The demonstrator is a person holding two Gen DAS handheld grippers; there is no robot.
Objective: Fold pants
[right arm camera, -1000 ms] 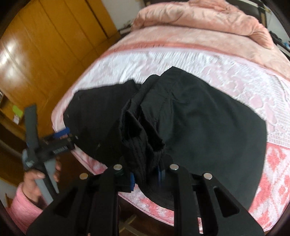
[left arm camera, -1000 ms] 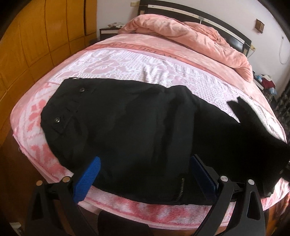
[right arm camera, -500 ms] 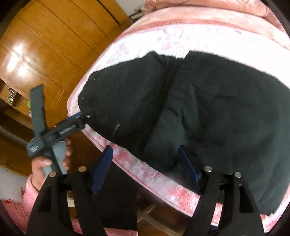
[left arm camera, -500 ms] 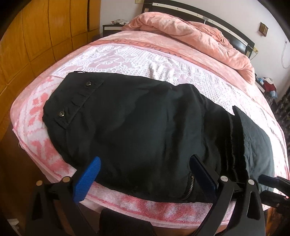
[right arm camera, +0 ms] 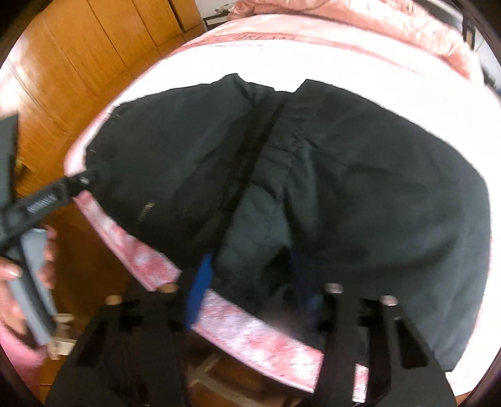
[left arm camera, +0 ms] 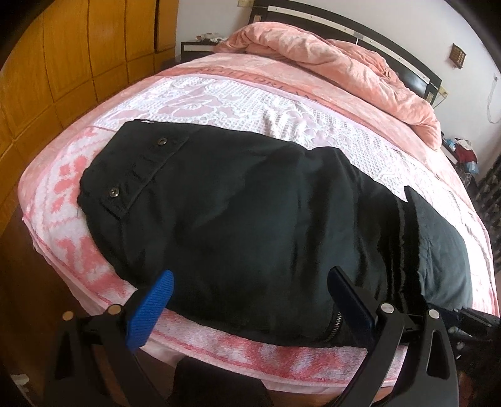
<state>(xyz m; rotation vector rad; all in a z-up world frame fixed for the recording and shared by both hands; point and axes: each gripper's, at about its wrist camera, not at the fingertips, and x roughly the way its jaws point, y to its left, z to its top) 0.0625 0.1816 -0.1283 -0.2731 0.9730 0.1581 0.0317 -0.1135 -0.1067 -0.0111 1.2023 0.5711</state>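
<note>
Lying rumpled on the woven bedspread (left arm camera: pixel 281 109), black pants (left arm camera: pixel 250 213); both grippers' jaws spread.

A bed (left arm camera: pixel 219 103) with a pink-and-white patterned cover fills the view. A crumpled pink quilt (left arm camera: pixel 338 62) lies at the bed's head, against the dark headboard (left arm camera: pixel 360 28). Wooden wardrobe doors (left arm camera: pixel 78 56) stand left of the bed, a nightstand (left arm camera: pixel 195 47) beside its head.

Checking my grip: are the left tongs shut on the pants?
No, the left tongs are wide open above the pants, gripping nothing.
</note>
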